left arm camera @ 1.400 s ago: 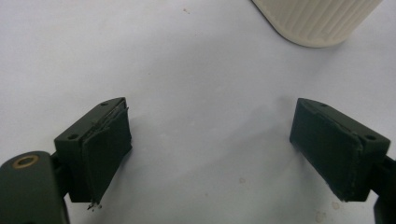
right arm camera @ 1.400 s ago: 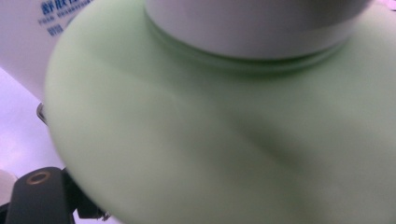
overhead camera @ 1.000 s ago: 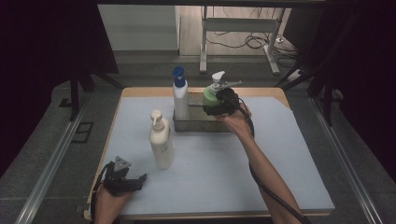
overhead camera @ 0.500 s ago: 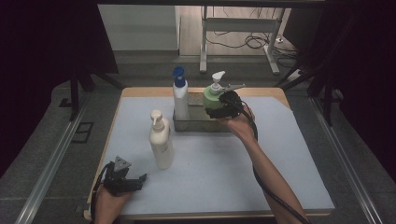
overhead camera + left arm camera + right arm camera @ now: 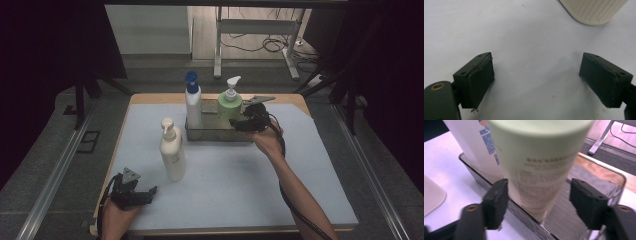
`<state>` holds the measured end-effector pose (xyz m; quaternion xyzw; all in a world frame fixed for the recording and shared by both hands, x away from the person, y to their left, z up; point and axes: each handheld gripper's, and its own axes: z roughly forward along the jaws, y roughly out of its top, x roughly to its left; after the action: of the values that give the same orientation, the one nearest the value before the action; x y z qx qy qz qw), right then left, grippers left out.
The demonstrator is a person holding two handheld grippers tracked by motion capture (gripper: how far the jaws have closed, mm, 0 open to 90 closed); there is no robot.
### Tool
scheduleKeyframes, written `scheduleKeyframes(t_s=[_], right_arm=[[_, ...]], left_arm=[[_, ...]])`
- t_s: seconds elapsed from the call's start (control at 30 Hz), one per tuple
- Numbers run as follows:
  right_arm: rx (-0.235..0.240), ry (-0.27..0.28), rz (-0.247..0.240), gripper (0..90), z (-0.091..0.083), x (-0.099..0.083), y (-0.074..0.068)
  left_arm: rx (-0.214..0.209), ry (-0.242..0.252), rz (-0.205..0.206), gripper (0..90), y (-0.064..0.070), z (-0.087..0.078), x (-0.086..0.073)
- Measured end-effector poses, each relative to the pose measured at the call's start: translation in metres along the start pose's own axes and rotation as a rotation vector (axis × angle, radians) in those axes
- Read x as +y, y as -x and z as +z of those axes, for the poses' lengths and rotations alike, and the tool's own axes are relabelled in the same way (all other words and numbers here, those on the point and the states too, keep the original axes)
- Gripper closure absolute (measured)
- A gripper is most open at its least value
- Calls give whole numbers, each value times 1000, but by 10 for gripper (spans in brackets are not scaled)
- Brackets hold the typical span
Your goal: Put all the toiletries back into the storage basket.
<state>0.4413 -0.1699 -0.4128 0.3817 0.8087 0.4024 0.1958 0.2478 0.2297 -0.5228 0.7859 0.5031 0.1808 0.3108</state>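
Note:
A green pump bottle [image 5: 229, 102] [image 5: 541, 162] stands in a clear tray [image 5: 220, 134] [image 5: 564, 212] at the back of the table, next to a white bottle with a blue cap [image 5: 193, 102] [image 5: 474, 145]. My right gripper [image 5: 245, 122] [image 5: 539, 186] is open, its jaws on either side of the green bottle low down. One jaw touches the bottle and the other stands off with a gap. A cream pump bottle [image 5: 172, 150] [image 5: 594, 10] stands alone on the mat. My left gripper [image 5: 137, 195] [image 5: 536, 62] rests open near the front left corner, with nothing between its jaws.
A pale blue mat [image 5: 225, 185] covers the wooden table [image 5: 150, 97]. Dark curtains and metal rails flank both sides. A table frame and cables [image 5: 260, 45] stand on the floor beyond the far edge.
The right gripper has drawn back a little toward the person and dropped lower on the green bottle, its jaws now apart. The left gripper has not moved.

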Motion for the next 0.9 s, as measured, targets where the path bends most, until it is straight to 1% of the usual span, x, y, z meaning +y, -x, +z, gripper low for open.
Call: scheduleKeyframes(t_s=[0.03, 0.1, 0.17, 0.2, 0.23, 0.27, 0.4, 0.5, 0.63, 0.73, 0.8, 0.9], right_arm=[[5, -2, -5, 378, -1, -2, 2], [-1, -10, -6, 430, -4, -6, 5], [-1, -9, 1, 467, -5, -10, 8], [-3, -7, 12, 489, -6, -11, 10], [6, 1, 35, 510, -7, -13, 13], [7, 2, 43, 523, -7, -14, 15], [-16, 9, 70, 603, -7, -15, 21], [-43, 13, 84, 700, -5, -14, 25], [-45, 2, 106, 834, 2, -12, 29], [-60, -10, 110, 883, 8, -12, 32], [-72, -18, 107, 889, 13, -12, 34], [-72, -22, 109, 891, 18, -11, 34]], left_arm=[[0, 0, 0, 122, 0, 0, 0], [0, 0, 0, 122, 0, 0, 0], [1, 0, 0, 122, 0, 0, 0], [1, 0, 0, 121, 0, 0, 0], [1, 0, 2, 122, 0, 0, 0], [0, -1, 1, 121, 0, 0, 0], [0, 0, 0, 122, 0, 0, 0], [0, 0, 1, 122, 0, 0, 0], [0, 0, 1, 122, 0, 0, 0], [0, 0, 0, 122, 0, 0, 0], [1, 0, 0, 121, 0, 0, 0], [0, 0, 0, 122, 0, 0, 0]])
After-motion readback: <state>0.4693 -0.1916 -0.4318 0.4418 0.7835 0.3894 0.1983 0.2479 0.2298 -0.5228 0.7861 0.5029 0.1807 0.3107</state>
